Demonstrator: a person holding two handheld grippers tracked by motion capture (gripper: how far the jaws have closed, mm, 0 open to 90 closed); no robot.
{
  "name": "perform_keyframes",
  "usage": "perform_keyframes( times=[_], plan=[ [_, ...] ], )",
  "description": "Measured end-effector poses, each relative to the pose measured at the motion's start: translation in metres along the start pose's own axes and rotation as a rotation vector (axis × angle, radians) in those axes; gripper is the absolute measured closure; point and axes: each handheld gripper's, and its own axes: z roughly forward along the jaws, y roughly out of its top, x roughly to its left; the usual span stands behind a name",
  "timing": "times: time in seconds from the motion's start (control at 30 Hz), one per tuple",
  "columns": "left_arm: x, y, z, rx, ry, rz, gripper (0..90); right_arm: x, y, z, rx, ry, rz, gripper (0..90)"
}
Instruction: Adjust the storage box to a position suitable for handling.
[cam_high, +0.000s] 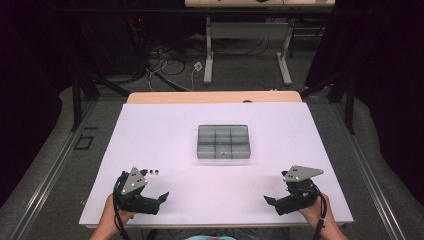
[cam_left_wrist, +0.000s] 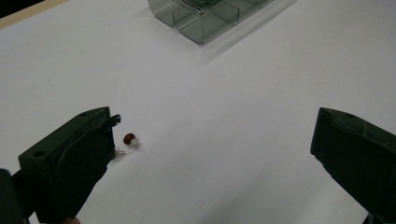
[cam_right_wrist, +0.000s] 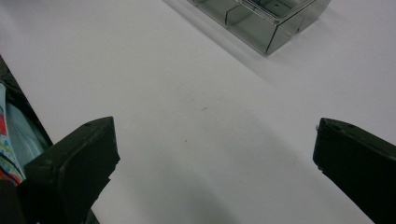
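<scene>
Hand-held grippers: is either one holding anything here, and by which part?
Nothing is held. The left hand-held gripper and the right hand-held gripper are both open, with bare table between their jaws.

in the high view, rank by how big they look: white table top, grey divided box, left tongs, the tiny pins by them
1. white table top
2. grey divided box
3. left tongs, a little smaller than the box
4. tiny pins, mere specks

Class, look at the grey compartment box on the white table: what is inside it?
The compartment box shows a grid of dividers, and the cells in sight look empty. A clear lid seems to cover part of it, with a tiny dark speck there; the cropped cells cannot be checked.
</scene>
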Motion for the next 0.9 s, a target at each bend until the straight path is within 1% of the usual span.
perform_keyframes(
  times=[0.23, 0.33, 0.43, 0.5, 0.53, 0.7, 0.77, 0.9],
  plan=[
    [0.000, 0.000, 0.000, 0.003, -0.003, 0.005, 0.0, -0.001, 0.000, 0.001, 0.000, 0.004, -0.002, 0.0],
    [0.001, 0.000, 0.001, 0.008, -0.010, -0.002, 0.0, -0.001, 0.001, 0.002, 0.001, -0.002, 0.006, 0.0],
    [0.001, 0.001, 0.001, 0.001, -0.008, -0.002, 0.0, -0.001, 0.002, 0.002, 0.008, 0.002, 0.002, 0.0],
    [0.001, 0.001, 0.002, 0.007, -0.014, -0.003, 0.0, -0.002, 0.002, 0.003, 0.003, -0.004, 0.004, 0.0],
    [0.001, 0.001, 0.003, 0.004, -0.013, -0.006, 0.0, -0.003, 0.002, 0.003, 0.009, -0.006, 0.005, 0.0],
    [0.001, 0.001, 0.004, 0.009, -0.012, -0.001, 0.0, -0.004, 0.005, 0.005, 0.014, -0.002, 0.010, 0.0],
    [0.003, 0.001, 0.004, 0.011, -0.012, 0.001, 0.0, -0.005, 0.006, 0.007, 0.006, -0.002, 0.004, 0.0],
    [0.003, 0.001, 0.005, 0.012, -0.014, -0.001, 0.0, -0.006, 0.010, 0.011, 0.016, -0.004, -0.006, 0.0]
  ],
)
